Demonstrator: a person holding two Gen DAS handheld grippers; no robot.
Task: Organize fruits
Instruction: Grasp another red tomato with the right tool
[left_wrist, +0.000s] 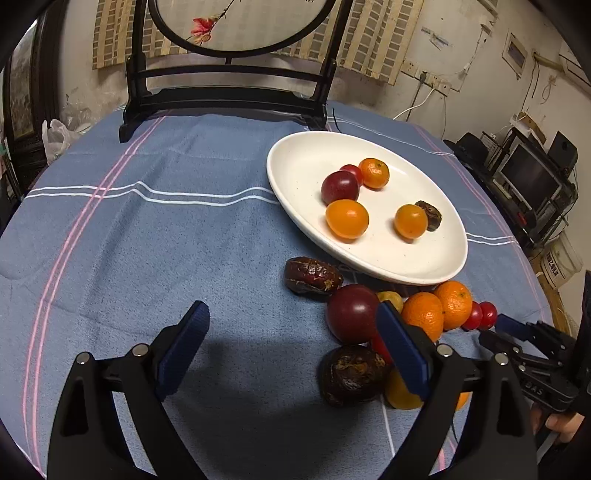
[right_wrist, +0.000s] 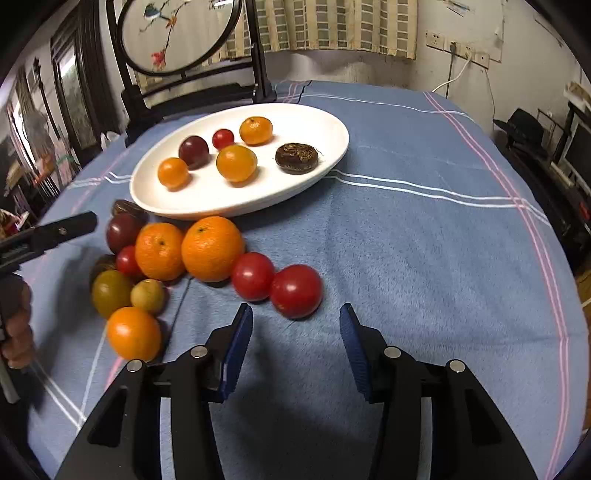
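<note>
A white oval plate (left_wrist: 306, 155) (right_wrist: 332, 125) holds several fruits: orange ones, a dark plum (left_wrist: 340, 186), a small red tomato (right_wrist: 222, 138) and a brown wrinkled fruit (right_wrist: 296, 157). In front of the plate a pile of loose fruit lies on the cloth: two mandarins (right_wrist: 211, 248), two red tomatoes (right_wrist: 295, 290), plums (left_wrist: 352, 313), brown wrinkled fruits (left_wrist: 312, 275) and yellow ones (right_wrist: 110, 293). My left gripper (left_wrist: 291, 328) is open and empty, left of the pile. My right gripper (right_wrist: 295, 325) is open and empty, just short of the red tomatoes.
A blue striped cloth (left_wrist: 147, 240) covers the round table. A dark wooden stand with a round embroidered screen (left_wrist: 225, 92) stands at the far edge behind the plate. Shelves with electronics (left_wrist: 532, 173) stand off the table to the right.
</note>
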